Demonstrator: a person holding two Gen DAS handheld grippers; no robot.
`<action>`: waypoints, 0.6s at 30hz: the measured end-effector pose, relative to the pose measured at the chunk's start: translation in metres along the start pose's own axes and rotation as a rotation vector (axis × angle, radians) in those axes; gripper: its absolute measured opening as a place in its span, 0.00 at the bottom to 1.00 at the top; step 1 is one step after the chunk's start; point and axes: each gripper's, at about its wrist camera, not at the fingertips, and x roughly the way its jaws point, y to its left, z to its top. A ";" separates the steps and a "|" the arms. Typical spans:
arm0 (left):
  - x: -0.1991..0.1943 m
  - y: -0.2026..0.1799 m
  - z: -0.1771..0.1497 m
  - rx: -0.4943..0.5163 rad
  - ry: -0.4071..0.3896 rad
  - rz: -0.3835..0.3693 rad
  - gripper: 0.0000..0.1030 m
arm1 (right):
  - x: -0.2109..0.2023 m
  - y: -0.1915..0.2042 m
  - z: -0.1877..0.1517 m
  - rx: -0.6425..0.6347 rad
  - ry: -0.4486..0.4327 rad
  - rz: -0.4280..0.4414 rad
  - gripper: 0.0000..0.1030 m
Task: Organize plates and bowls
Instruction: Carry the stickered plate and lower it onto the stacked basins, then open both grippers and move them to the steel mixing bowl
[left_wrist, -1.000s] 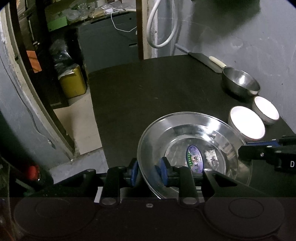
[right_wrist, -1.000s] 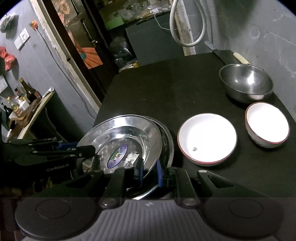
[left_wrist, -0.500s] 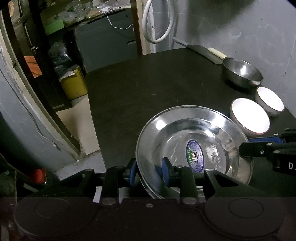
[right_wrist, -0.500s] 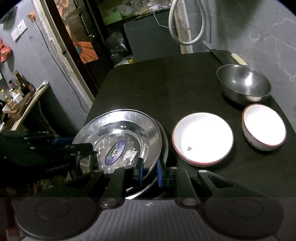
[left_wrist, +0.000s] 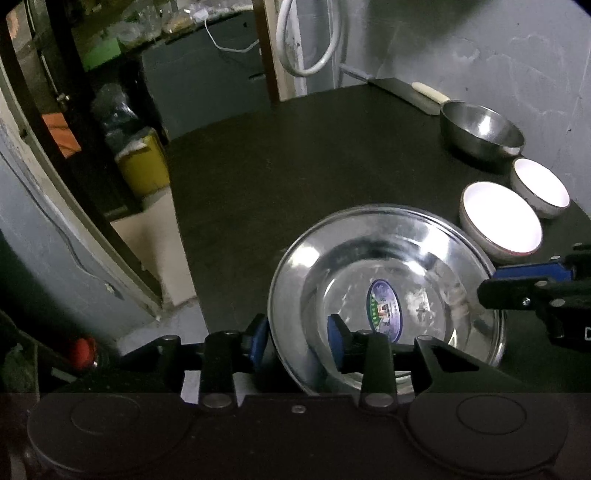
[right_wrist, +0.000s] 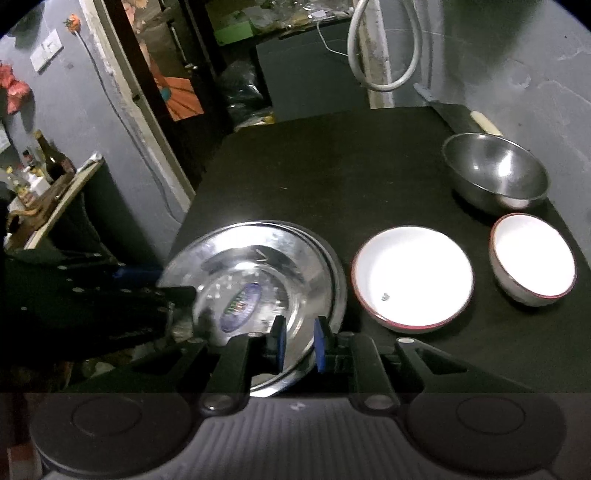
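A stack of shiny steel plates (left_wrist: 388, 273) with an oval sticker sits on the black table; it also shows in the right wrist view (right_wrist: 280, 266). My left gripper (left_wrist: 297, 338) stands open around the stack's left rim, pads apart from the metal. My right gripper (right_wrist: 298, 341) is shut on the near rim of the steel plates. A white plate with a red rim (right_wrist: 412, 277) lies right of the stack, then a white bowl (right_wrist: 533, 260) and a steel bowl (right_wrist: 495, 171) behind.
A cleaver with a pale handle (left_wrist: 413, 94) lies at the table's far right by the grey wall. The table's left edge (left_wrist: 181, 236) drops to the floor, with a yellow can (left_wrist: 142, 166) beyond. A white hose (right_wrist: 384, 48) hangs at the back.
My left gripper's jaws have spread wider and let go of the plate rim. Both views have shifted slightly; the plates stay in place.
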 end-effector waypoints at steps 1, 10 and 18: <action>0.000 -0.001 0.000 -0.001 -0.002 0.000 0.37 | 0.001 0.001 0.000 -0.005 0.001 0.002 0.18; -0.007 0.003 0.001 -0.036 -0.016 0.007 0.80 | -0.007 -0.004 -0.002 0.008 -0.020 -0.002 0.41; -0.012 -0.005 0.023 -0.055 -0.128 0.021 0.99 | -0.037 -0.029 -0.009 0.070 -0.123 -0.064 0.94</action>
